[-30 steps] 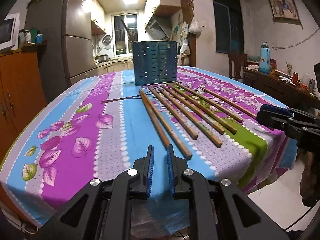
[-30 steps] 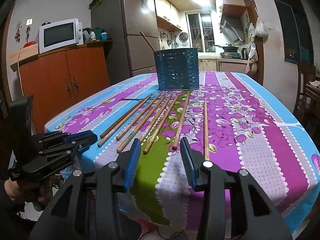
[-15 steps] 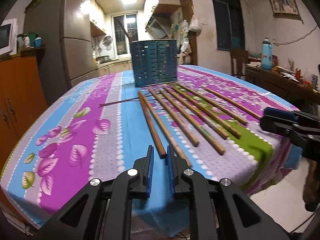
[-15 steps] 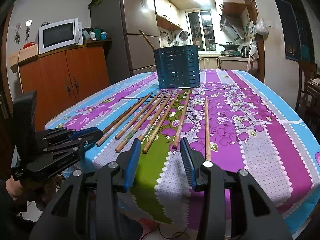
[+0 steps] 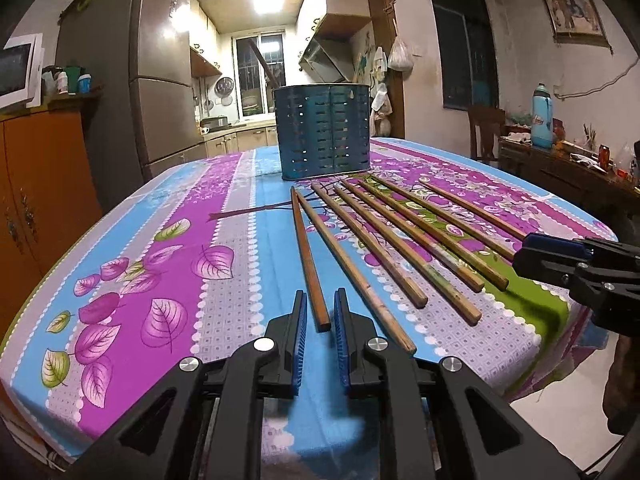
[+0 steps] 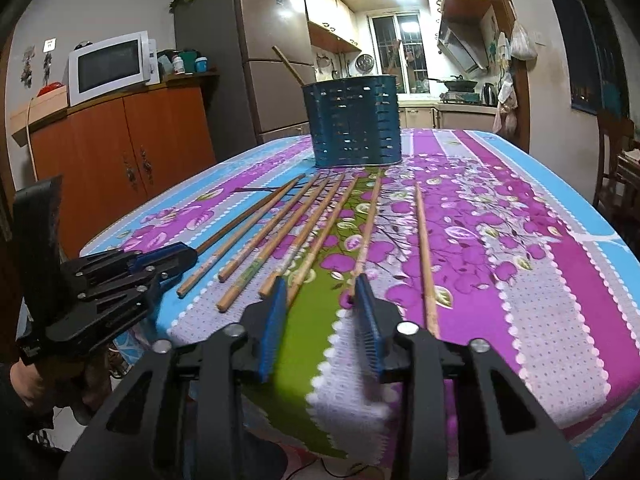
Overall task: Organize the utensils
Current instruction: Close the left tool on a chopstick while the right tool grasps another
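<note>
Several wooden chopsticks (image 5: pixel 366 244) lie side by side on the flowered tablecloth (image 5: pixel 168 240), fanning out from a dark blue slotted holder (image 5: pixel 324 132) at the far end. One stick (image 5: pixel 264 64) stands in the holder. My left gripper (image 5: pixel 320 312) is open by a narrow gap. The near end of the darkest chopstick (image 5: pixel 308 256) lies between its tips without touching the pads. My right gripper (image 6: pixel 320 300) is closing. Two chopstick ends (image 6: pixel 298 284) lie just inside its blue pads, which do not press on them. The right wrist view also shows the holder (image 6: pixel 354 124) and my left gripper (image 6: pixel 188 254).
The table's near edge runs just under both grippers. An orange cabinet (image 6: pixel 120 152) with a microwave (image 6: pixel 108 66) and a tall fridge (image 6: pixel 264 52) stand to the left. A chair (image 5: pixel 486 128) and a cluttered side table (image 5: pixel 560 156) stand to the right.
My left gripper has crept forward until the dark chopstick's end lies between its tips. The right gripper's jaws have narrowed a little.
</note>
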### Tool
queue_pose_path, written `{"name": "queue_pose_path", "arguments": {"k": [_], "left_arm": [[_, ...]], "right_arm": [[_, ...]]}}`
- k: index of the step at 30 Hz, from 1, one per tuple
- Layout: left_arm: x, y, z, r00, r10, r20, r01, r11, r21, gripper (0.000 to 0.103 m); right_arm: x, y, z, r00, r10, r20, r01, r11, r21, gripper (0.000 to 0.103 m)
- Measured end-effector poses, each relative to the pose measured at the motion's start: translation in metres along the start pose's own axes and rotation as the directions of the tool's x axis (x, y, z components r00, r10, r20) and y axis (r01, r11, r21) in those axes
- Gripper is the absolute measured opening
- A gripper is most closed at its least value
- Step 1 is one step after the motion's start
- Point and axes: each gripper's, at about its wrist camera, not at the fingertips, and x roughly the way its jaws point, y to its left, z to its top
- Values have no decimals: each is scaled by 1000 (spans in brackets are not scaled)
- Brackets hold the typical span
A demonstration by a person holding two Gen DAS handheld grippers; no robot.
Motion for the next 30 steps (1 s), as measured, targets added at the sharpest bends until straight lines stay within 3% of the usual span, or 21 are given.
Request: {"name": "queue_pose_path", "arguments": {"k": [4,10,30], "left_arm": [[0,0,1,1000,-2,1,2,1000,5,15],[0,0,1,1000,-7,1,7,1000,5,15],[0,-4,-7,997,23,68,-24,1000,13,16]], "right_arm": [[-2,17,-2,999,35,-6,-35,999,-26,27],[12,21,-6,999,-7,-42,6,1000,-20,13],[21,25,-8,998,-66,4,66,997,-32,12]]}}
